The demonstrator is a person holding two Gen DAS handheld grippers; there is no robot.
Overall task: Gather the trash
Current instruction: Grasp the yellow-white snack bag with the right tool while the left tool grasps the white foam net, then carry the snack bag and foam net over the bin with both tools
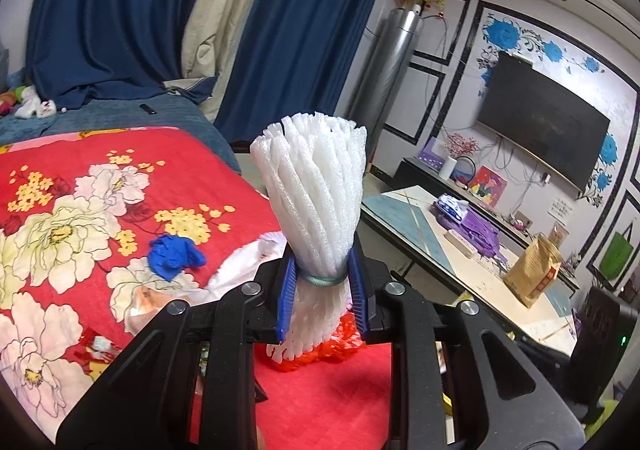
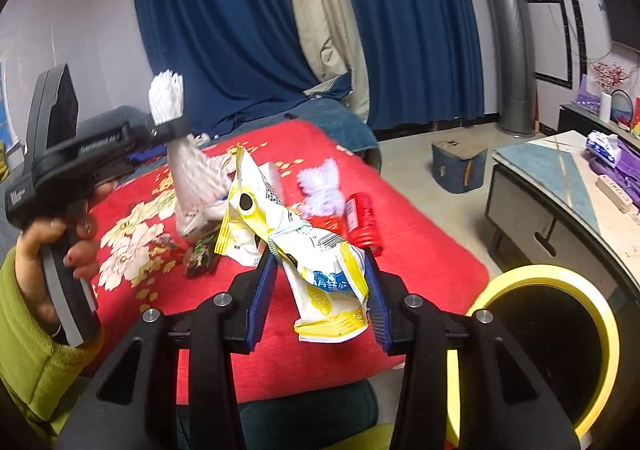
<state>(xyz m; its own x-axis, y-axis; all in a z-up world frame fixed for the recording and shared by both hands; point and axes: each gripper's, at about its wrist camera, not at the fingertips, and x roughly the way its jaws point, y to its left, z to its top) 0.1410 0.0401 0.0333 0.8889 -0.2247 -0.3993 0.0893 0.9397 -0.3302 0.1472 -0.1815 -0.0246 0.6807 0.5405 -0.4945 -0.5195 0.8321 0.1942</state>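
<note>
- A red floral blanket (image 2: 400, 250) is serving as the landmark, with trash lying scattered on it.
- A yellow-rimmed bin (image 2: 560, 346) is standing just off the blanket's near right corner.
- The right gripper (image 2: 320, 290) is pinching a yellow-white wrapper (image 2: 320, 270) above the blanket's near edge.
- The left gripper (image 1: 322, 290) is squeezing a white foam net (image 1: 316, 202) upright over the blanket.
- A red wrapper (image 2: 362, 218) and a blue glove (image 1: 174, 256) are lying on the blanket.
</note>
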